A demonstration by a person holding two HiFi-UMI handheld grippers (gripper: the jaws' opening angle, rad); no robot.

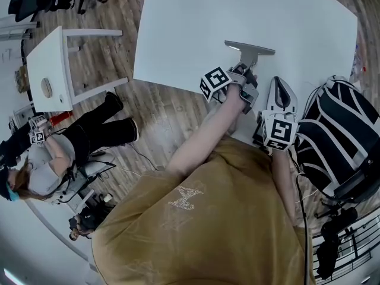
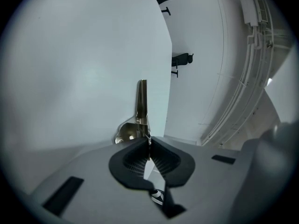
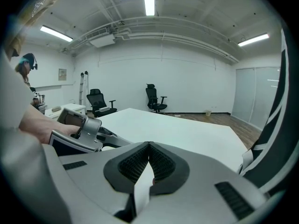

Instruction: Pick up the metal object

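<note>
The metal object (image 1: 250, 48), a T-shaped piece with a flat bar across its far end, was over the near right part of the white desk (image 1: 196, 22), its stem pointing back toward the person. The left tool (image 1: 249, 70) was clenched on that stem. In the left gripper view the two dark pads met on the thin bright strip, which stood edge-on and ran away from the jaws, with a curved shiny part just left of the pinch. So the grasp, the first half of the job, looked done. What the pictures did not settle was the lift. From the head view the bar seemed to lie close to the desk surface with only a faint shadow under it, and I could not tell whether it was touching or just clear. By my reading, raising the piece well off the desk was what remained. The grip sat near the end of the stem, far from the bar, so the wider end might droop or twist on the way up; that is a guess from the shape alone. The right tool (image 1: 280, 83) was just to the right of the left one, near the desk's near edge. Its jaws were closed together on nothing, and it took no part in the hold.
</note>
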